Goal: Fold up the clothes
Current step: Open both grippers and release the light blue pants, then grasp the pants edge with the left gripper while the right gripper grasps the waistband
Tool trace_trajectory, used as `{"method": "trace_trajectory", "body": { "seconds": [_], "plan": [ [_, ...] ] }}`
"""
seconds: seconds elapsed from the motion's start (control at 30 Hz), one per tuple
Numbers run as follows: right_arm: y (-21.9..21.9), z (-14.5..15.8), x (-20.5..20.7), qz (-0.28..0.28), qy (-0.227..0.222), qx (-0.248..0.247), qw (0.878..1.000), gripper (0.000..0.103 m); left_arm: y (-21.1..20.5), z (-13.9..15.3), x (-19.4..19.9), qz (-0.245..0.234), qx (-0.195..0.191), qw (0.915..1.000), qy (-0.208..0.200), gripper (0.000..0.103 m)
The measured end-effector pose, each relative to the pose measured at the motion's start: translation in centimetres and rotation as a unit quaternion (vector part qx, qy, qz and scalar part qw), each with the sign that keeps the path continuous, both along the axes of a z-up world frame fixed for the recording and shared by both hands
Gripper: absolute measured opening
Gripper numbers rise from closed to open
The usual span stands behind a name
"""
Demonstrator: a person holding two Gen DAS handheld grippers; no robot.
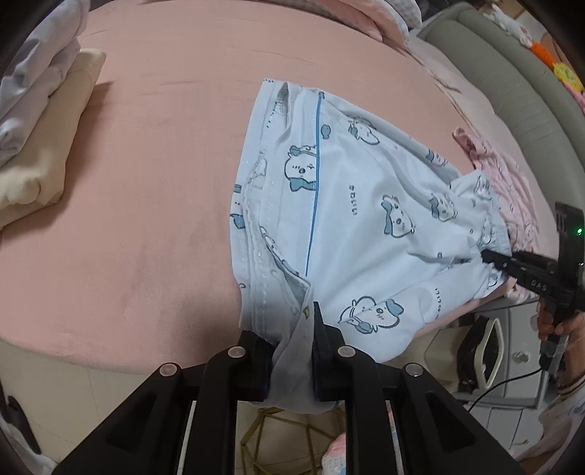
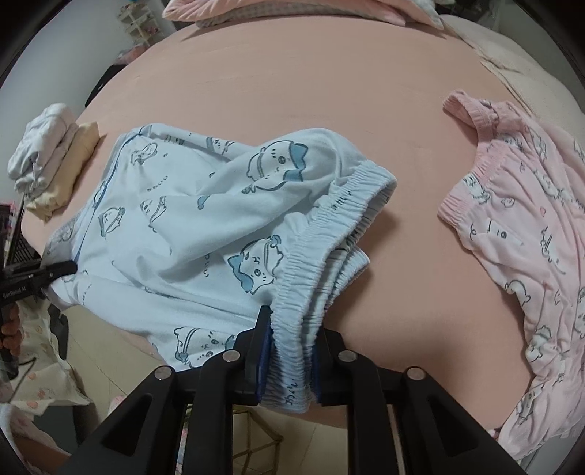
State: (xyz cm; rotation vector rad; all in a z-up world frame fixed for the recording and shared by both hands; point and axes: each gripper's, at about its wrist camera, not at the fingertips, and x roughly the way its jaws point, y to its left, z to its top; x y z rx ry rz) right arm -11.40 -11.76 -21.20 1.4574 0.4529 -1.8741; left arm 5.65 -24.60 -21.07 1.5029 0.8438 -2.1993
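Note:
Light blue shorts (image 1: 351,219) with a cartoon print lie on the pink bed, stretched along its near edge. My left gripper (image 1: 292,350) is shut on their leg hem, with cloth bunched between the pads. My right gripper (image 2: 290,360) is shut on the elastic waistband (image 2: 321,252) of the same blue shorts (image 2: 190,219). Each gripper shows in the other's view: the right gripper (image 1: 491,257) at the waistband end, the left gripper (image 2: 67,268) at the hem end. A hand (image 1: 552,321) holds the right gripper's handle.
A pink printed garment (image 2: 523,234) lies flat on the bed to the right of the shorts. Folded cream and white clothes (image 1: 40,146) are stacked at the far left. Pillows (image 2: 292,11) line the back. A grey bed frame (image 1: 512,84) and white drawers (image 1: 519,350) stand at right.

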Motion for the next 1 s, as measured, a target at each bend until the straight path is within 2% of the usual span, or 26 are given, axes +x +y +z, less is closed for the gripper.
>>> {"method": "trace_trajectory", "body": {
  "seconds": [0.03, 0.07, 0.1, 0.13, 0.17, 0.2, 0.3, 0.37, 0.43, 0.67, 0.83, 1.0],
  "plan": [
    [-0.1, 0.0, -0.2, 0.001, 0.001, 0.003, 1.0, 0.025, 0.0, 0.0, -0.1, 0.003, -0.002, 1.0, -0.009, 0.021],
    [-0.2, 0.1, -0.4, 0.0, 0.004, 0.006, 1.0, 0.035, 0.0, 0.1, -0.1, 0.006, -0.003, 0.9999, -0.015, 0.028],
    [-0.1, 0.2, -0.7, -0.003, 0.008, 0.008, 1.0, 0.043, -0.1, 0.2, -0.1, 0.009, -0.004, 0.9998, -0.02, 0.038],
    [-0.1, 0.3, -0.9, -0.005, 0.012, 0.011, 1.0, 0.045, -0.2, 0.4, -0.1, 0.013, -0.004, 0.9997, -0.022, 0.045],
    [0.0, 0.5, -1.3, -0.01, 0.011, 0.011, 1.0, 0.047, -0.3, 0.6, 0.0, 0.018, -0.004, 0.9996, -0.019, 0.059],
    [0.1, 0.7, -1.6, -0.016, 0.006, 0.008, 1.0, 0.051, -0.5, 0.9, 0.1, 0.022, -0.005, 0.9996, -0.017, 0.067],
    [0.6, 1.3, -2.4, -0.029, -0.005, 0.005, 1.0, 0.061, -0.9, 1.6, 0.2, 0.033, -0.01, 0.9993, -0.013, 0.067],
    [0.7, 1.7, -2.8, -0.032, 0.0, 0.002, 0.999, 0.062, -1.1, 2.1, 0.2, 0.038, -0.015, 0.9991, -0.008, 0.067],
    [0.4, 2.3, -3.1, -0.034, 0.007, 0.0, 0.999, 0.063, -1.6, 2.6, 1.3, 0.041, -0.022, 0.9989, -0.004, 0.067],
    [0.6, 4.3, -1.6, -0.016, 0.044, 0.01, 0.999, 0.063, -2.1, 3.8, -1.5, 0.018, -0.034, 0.9991, 0.016, 0.067],
    [1.5, 7.1, 2.2, -0.006, 0.073, -0.005, 0.997, 0.063, -3.2, 4.5, -2.2, -0.003, -0.042, 0.9984, 0.037, 0.067],
    [3.3, 8.5, 2.6, -0.008, 0.084, -0.008, 0.996, 0.063, -3.6, 4.8, -5.0, -0.031, -0.079, 0.9956, 0.04, 0.067]
  ]
}}
